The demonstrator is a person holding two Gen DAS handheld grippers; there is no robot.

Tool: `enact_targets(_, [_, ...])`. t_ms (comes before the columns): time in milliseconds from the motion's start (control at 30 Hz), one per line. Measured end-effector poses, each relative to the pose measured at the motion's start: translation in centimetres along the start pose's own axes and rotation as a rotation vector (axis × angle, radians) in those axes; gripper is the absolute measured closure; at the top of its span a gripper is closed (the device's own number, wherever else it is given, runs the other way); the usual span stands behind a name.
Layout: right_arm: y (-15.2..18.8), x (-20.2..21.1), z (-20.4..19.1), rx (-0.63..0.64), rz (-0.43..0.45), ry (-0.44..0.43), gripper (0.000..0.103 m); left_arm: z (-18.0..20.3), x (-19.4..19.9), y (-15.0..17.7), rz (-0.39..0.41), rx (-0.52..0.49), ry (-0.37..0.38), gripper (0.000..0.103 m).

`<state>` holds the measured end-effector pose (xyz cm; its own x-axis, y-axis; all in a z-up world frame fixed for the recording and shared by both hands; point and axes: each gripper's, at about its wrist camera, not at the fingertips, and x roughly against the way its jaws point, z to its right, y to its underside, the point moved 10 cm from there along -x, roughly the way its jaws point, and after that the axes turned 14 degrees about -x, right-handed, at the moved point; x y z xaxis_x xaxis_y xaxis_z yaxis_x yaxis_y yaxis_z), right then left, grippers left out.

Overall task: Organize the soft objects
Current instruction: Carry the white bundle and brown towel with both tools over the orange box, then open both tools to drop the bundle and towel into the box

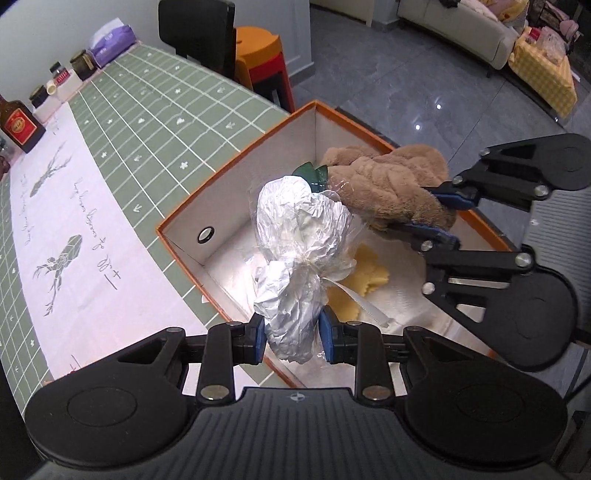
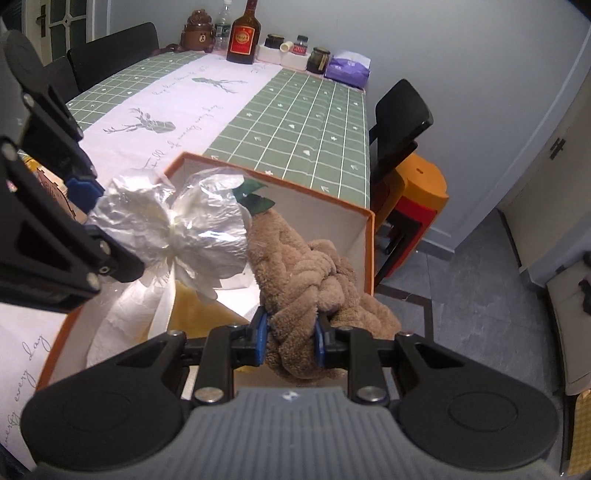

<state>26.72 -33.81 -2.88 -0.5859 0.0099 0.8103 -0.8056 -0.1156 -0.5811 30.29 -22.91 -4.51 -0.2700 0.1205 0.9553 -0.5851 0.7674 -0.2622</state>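
My left gripper (image 1: pixel 291 338) is shut on a silver foil-wrapped bundle (image 1: pixel 295 240) with green leaves at its far end, held above an open orange-rimmed box (image 1: pixel 236 155). My right gripper (image 2: pixel 291 341) is shut on a brown knotted plush toy (image 2: pixel 303 273), also held over the box (image 2: pixel 364 251). The two held things touch end to end. In the right wrist view the foil bundle (image 2: pixel 177 221) sits left of the plush, with my left gripper (image 2: pixel 92 210) on it. In the left wrist view the plush (image 1: pixel 388 181) sits at the right, with my right gripper (image 1: pixel 439 218) on it.
The box holds white paper and a yellow cloth (image 1: pixel 365 277). It stands on a green checked tablecloth (image 1: pixel 166 122) with a white runner. A bottle (image 2: pixel 243 35), jars and a purple tissue pack (image 2: pixel 349 68) line the far end. Black chairs (image 2: pixel 399 122) and an orange stool (image 2: pixel 417 192) stand beside the table.
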Motion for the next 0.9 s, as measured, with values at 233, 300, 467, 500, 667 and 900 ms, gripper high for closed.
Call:
enact_targets(233, [0.3,-2.2,0.1,-0.003,-0.038,-0.031,0.080,-0.4,-3.4,-0.3,-0.078,-0.017,-0.016,0.072])
enact_targets(300, [0.4,-2.8,0.0,-0.003,-0.051,-0.034,0.080,-0.6,-4.2,-0.4,-0.094,-0.020,-0.019,0.073])
enact_targets(467, [0.9,-4.5,0.1,-0.024,-0.101,-0.058,0.080,-0.7,-5.7,-0.3,-0.128,-0.045,-0.025,0.073])
enact_targets(500, [1.1,-4.8,0.1,-0.029,-0.112,-0.063,0.080,-0.6,-6.0,-0.3,-0.135,-0.049,-0.026,0.073])
enact_targets(667, [1.6,-5.9,0.1,-0.035,-0.138,-0.070,0.079,-0.4,-6.9,-0.2,-0.147,-0.084,-0.051,0.072])
enact_targets(900, [1.4,-5.8,0.0,-0.045,-0.147,-0.071,0.073,-0.8,-6.3,-0.5,-0.123,-0.094,-0.098,0.058])
